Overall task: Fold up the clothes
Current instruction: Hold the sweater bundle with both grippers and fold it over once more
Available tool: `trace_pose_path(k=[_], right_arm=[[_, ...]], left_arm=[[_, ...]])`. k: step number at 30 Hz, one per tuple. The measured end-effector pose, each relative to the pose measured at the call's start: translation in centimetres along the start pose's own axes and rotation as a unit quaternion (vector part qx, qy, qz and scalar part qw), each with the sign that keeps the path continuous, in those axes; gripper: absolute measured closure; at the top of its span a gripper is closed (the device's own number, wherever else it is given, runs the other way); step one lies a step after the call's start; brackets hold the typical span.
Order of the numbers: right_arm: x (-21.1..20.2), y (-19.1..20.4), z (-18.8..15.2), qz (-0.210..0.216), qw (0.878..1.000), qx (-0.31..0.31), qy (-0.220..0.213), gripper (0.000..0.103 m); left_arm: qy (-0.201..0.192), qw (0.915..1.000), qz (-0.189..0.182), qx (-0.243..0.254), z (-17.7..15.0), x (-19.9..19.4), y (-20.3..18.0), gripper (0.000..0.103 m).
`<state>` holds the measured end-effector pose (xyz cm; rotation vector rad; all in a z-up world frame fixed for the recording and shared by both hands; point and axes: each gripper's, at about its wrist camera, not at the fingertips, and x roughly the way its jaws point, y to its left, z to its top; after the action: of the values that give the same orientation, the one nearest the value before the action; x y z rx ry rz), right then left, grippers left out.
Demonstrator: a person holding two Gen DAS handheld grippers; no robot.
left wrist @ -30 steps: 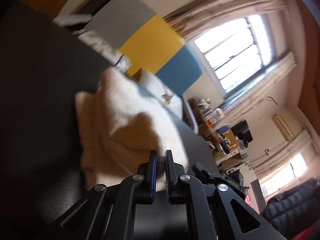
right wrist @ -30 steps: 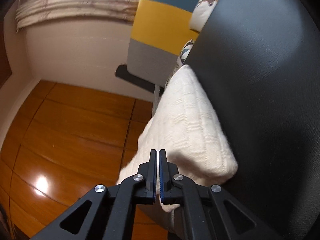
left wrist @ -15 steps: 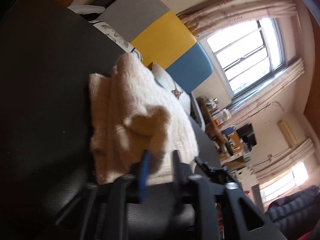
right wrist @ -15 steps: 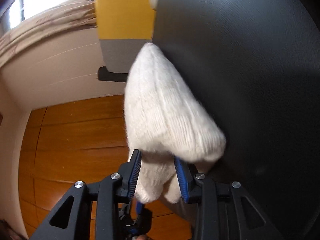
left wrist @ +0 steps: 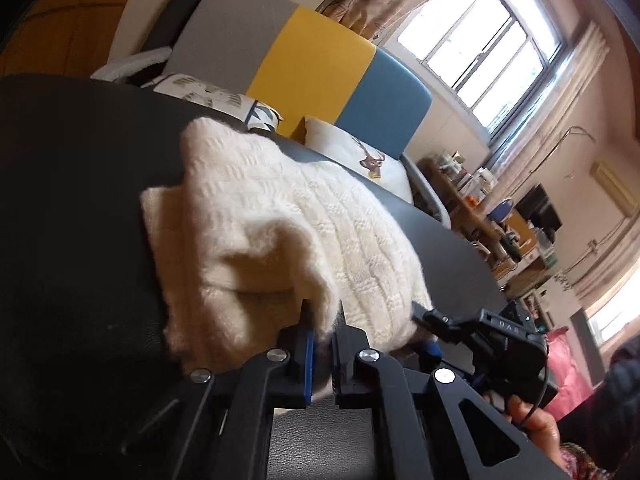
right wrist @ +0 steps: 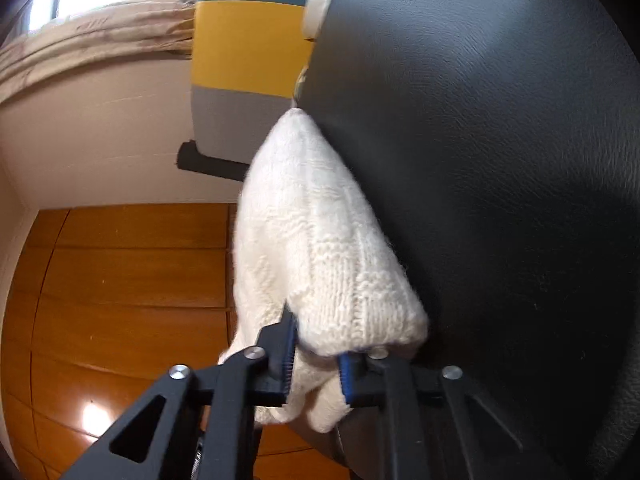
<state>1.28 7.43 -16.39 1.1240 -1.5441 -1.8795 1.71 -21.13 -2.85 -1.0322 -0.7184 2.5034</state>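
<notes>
**Both grippers clamped on a cream knit at the near edge of a black leather surface**

Left wrist view: the left gripper (left wrist: 322,334) has its jaws drawn nearly together, having just closed, with a fold of the cream knit garment (left wrist: 280,232) pinched between the blue pads. The garment lies bunched in thick layers on the black leather surface (left wrist: 72,200), reaching from the jaws toward the far side. At the right, the right gripper (left wrist: 430,346) meets the garment's near right corner, and a person's hand (left wrist: 532,420) grips its handle at the lower right. Beyond the surface stands a chair (left wrist: 312,60) with grey, yellow and blue panels, with a white deer-print cushion (left wrist: 360,156) just beside it. A bright window (left wrist: 480,36) and a cluttered shelf (left wrist: 492,216) fill the far right.

Right wrist view: the right gripper (right wrist: 316,354) has also just closed, and its jaws stand a little apart, pressed on a thick wad of the garment (right wrist: 320,248). The knit bulges above the pads and droops below them. It sits along the left edge of the leather surface (right wrist: 500,160), hanging partly over the wooden floor (right wrist: 120,280). The striped chair (right wrist: 248,52) stands at the far side, under a curtain (right wrist: 88,40).
</notes>
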Motion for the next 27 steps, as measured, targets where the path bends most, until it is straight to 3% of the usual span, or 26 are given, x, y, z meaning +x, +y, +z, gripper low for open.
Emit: trace_pose_path(k=[2, 5, 7, 13, 16, 20, 23, 25, 27], right_arm=[[-0.6, 1.4, 0.0, 0.015, 1.000, -0.021, -0.004, 0.090], [-1.2, 3.2, 0.1, 0.026, 0.998, -0.054, 0.012, 0.090], [-0.8, 3.2, -0.2, 0.004, 0.997, -0.068, 0.033, 0.090], [0.4, -0.2, -0.3, -0.066, 0.995, -0.048, 0.058, 0.090], [1.6, -0.7, 0.9, -0.077, 0.995, -0.048, 0.046, 0.091], [1.8, 0.4, 1.3, -0.095, 0.993, -0.062, 0.039, 0.088], [0.5, 1.1, 2.9, -0.103, 0.991, -0.062, 0.051, 0.080], [-1.2, 2.6, 4.0, -0.121, 0.986, -0.095, 0.057, 0.079], [-2.3, 5.1, 3.9, -0.154, 0.973, -0.166, 0.046, 0.079]], left_arm=[[-0.026, 0.9989, -0.036, -0.016, 0.7, -1.9, -0.1, 0.097], [-0.061, 0.9959, -0.062, -0.026, 1.5, -4.7, -0.7, 0.097], [-0.065, 0.9951, -0.067, -0.032, 0.9, -5.6, -0.6, 0.097], [-0.001, 0.9991, -0.018, -0.037, -5.2, -3.7, 1.5, 0.097], [0.043, 0.9954, -0.020, -0.083, -6.4, -2.1, 3.7, 0.097], [0.072, 0.9891, -0.019, -0.127, -7.4, -1.1, 5.8, 0.096], [0.073, 0.9918, -0.003, -0.105, -7.6, -1.3, 5.1, 0.094], [0.076, 0.9925, 0.004, -0.095, -7.7, -1.4, 4.9, 0.093], [0.075, 0.9928, 0.004, -0.093, -7.7, -1.4, 4.7, 0.093]])
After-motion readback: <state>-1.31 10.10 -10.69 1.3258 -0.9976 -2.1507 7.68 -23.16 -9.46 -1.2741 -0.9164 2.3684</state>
